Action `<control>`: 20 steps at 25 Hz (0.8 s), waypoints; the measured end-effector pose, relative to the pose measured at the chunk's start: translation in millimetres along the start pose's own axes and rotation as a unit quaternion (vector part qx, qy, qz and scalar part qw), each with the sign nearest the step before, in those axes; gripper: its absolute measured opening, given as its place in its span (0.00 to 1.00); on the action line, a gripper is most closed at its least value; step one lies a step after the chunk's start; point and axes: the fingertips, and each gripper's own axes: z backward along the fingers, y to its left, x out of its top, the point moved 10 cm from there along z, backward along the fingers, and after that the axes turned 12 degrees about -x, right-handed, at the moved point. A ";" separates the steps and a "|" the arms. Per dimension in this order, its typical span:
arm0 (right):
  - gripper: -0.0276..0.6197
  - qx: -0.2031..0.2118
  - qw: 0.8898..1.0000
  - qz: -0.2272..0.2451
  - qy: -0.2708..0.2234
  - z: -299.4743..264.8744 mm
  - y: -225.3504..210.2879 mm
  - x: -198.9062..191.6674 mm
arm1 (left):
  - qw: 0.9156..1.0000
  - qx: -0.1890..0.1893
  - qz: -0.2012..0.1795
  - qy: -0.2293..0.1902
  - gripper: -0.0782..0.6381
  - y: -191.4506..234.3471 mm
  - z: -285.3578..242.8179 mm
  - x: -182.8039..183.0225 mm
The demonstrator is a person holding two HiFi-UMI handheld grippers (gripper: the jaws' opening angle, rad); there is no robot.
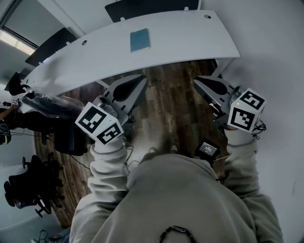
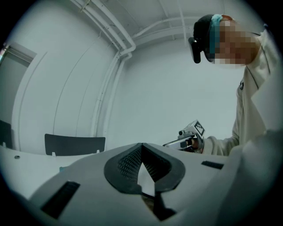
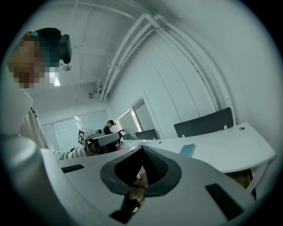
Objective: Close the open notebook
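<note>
— Over by the worktop (image 1: 190, 42), what has the left claw (image 2: 141, 146) got?
— Nothing. Its jaws are pressed together at the tips, with nothing between them. It hangs over the wooden floor (image 1: 171, 118), short of the worktop's near edge.
— And the right claw (image 3: 142, 150)?
— Same: tips meeting, empty, also over the floor and touching nothing. The two are well apart and angle toward each other, both roughly level.
— Where is the notebook (image 1: 139, 40)?
— Well ahead of both, lying flat on the white worktop toward its far side. It sits almost straight beyond the left claw's tips, and ahead and off to one side of the right claw. Neither is near it.
— Open or closed?
— One teal face is up, with a paler strip along one long edge. From where I stand it looks closed, though I cannot swear to it.
— Anything else around?
— Each claw carries a marker cube (image 1: 100, 123) behind its jaws, just ahead of the person's pale sleeve (image 1: 109, 166). Dark panels (image 1: 147, 7) stand beyond the worktop, past the notebook, and black office chairs (image 1: 26, 190) sit out to the left claw's outer side.
</note>
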 end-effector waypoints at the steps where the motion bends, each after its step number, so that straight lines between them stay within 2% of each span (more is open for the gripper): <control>1: 0.07 0.003 1.000 -0.005 -0.002 -1.0 -3.7 0.3 | 1.000 0.004 -0.001 0.004 0.11 1.0 1.2 1.7; 5: 0.07 0.016 1.000 -0.007 -0.014 -10.7 -7.4 1.8 | 0.999 0.032 -0.009 0.010 0.11 10.6 14.5 11.0; 9: 0.07 0.021 1.000 0.004 0.010 -45.7 -17.2 4.0 | 0.998 0.056 -0.009 -0.002 0.11 43.7 26.9 17.6; 18: 0.07 0.001 0.999 0.043 0.020 -59.2 -14.9 7.4 | 0.999 0.024 -0.019 -0.028 0.11 69.7 21.5 -1.6; 20: 0.07 -0.007 0.998 0.049 0.026 -73.4 -22.7 5.4 | 0.999 0.014 -0.018 -0.031 0.11 89.8 18.4 -12.0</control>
